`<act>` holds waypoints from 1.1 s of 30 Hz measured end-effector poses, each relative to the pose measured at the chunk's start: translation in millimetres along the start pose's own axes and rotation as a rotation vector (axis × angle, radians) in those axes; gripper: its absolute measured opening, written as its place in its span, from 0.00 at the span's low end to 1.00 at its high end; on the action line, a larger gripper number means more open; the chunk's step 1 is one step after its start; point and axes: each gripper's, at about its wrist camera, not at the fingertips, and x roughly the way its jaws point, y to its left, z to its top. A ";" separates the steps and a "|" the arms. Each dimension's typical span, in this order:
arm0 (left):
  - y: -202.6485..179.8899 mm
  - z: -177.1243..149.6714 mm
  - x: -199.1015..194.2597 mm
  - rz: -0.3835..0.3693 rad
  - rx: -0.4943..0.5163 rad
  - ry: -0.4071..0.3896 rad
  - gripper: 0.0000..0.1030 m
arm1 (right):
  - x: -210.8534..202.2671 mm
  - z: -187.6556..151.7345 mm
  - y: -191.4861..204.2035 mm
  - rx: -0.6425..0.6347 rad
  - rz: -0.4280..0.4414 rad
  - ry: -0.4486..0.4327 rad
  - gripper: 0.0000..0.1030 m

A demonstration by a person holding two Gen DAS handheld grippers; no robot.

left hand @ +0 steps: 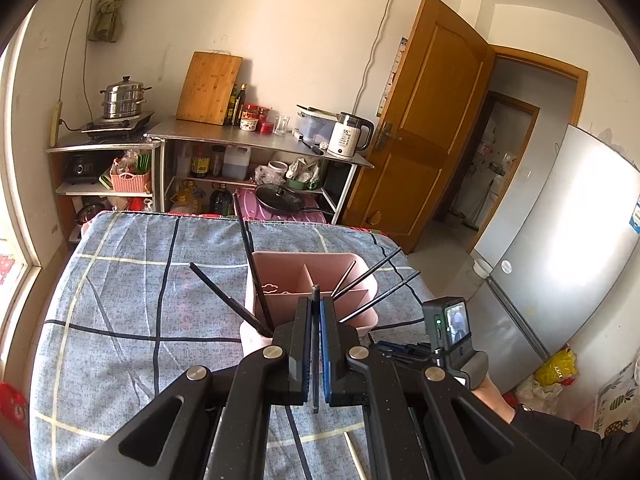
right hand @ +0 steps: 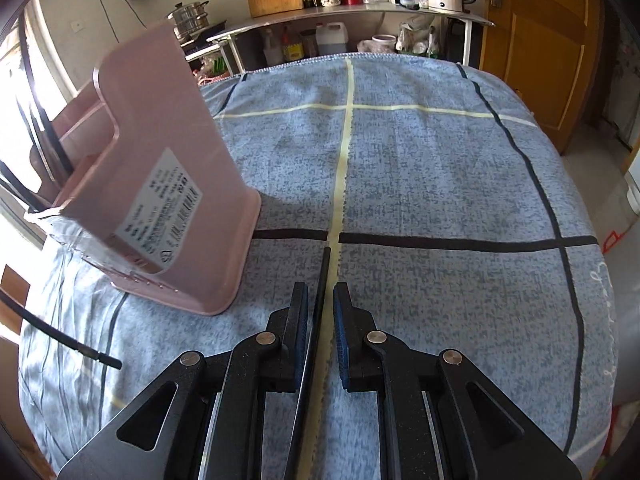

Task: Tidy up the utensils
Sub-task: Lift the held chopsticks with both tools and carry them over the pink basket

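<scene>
- My left tongs (left hand: 315, 340) grip one dark chopstick (left hand: 315, 344), its length running straight ahead toward the pink holder (left hand: 312, 292) just beyond.
- My right tongs (right hand: 321, 344), narrowly parted, straddle another chopstick (right hand: 320, 304) lying lengthwise on the bed (right hand: 440, 184); holder ahead-left.
- Five chopsticks already stand in it.

Left wrist cam: high over the bed (left hand: 120, 280), looks down along its fingers at the pink holder (left hand: 312, 276) close ahead, facing the steel shelf (left hand: 256, 136) and door (left hand: 432, 120). Right wrist cam: lower, near the bedspread (right hand: 440, 168), faces the same shelf wall, holder (right hand: 168, 184) close at left. Shared: bed, holder, shelf, kettle (left hand: 348, 136), door.
</scene>
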 end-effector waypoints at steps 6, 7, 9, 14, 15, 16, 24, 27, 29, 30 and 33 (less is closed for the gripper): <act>-2.1 -1.3 7.1 -0.005 -0.003 0.012 0.03 | 2.9 1.9 3.8 -0.026 -0.028 0.008 0.06; -2.7 -1.5 7.9 -0.007 -0.004 0.014 0.03 | 2.3 1.6 3.3 -0.024 -0.022 0.009 0.06; -4.0 -1.8 8.5 -0.007 -0.003 0.016 0.03 | 0.4 1.2 2.6 -0.016 -0.018 0.008 0.06; -6.9 -2.6 8.0 -0.009 -0.005 0.020 0.03 | -27.6 0.4 4.7 -0.015 -0.010 -0.051 0.05; -7.7 -2.9 7.7 -0.010 -0.005 0.021 0.03 | -35.5 1.4 6.2 -0.017 -0.007 -0.066 0.05; -9.0 -3.6 7.1 -0.010 -0.004 0.022 0.03 | -42.6 2.4 7.7 -0.018 -0.005 -0.081 0.05; -16.8 -8.2 -3.3 -0.008 0.001 0.021 0.03 | -119.7 8.1 15.8 -0.029 0.004 -0.236 0.04; -21.5 -9.7 -8.1 -0.009 0.008 0.020 0.03 | -145.8 6.2 17.3 -0.025 0.007 -0.291 0.04; -23.9 -10.7 -10.9 -0.010 0.011 0.020 0.03 | -158.4 4.8 18.3 -0.024 0.007 -0.317 0.04; -25.2 -11.5 -12.6 -0.009 0.012 0.020 0.03 | -165.0 3.6 18.6 -0.023 0.010 -0.331 0.04; -27.0 -12.6 -15.8 -0.009 0.013 0.020 0.03 | -177.5 0.4 18.0 -0.018 0.016 -0.355 0.04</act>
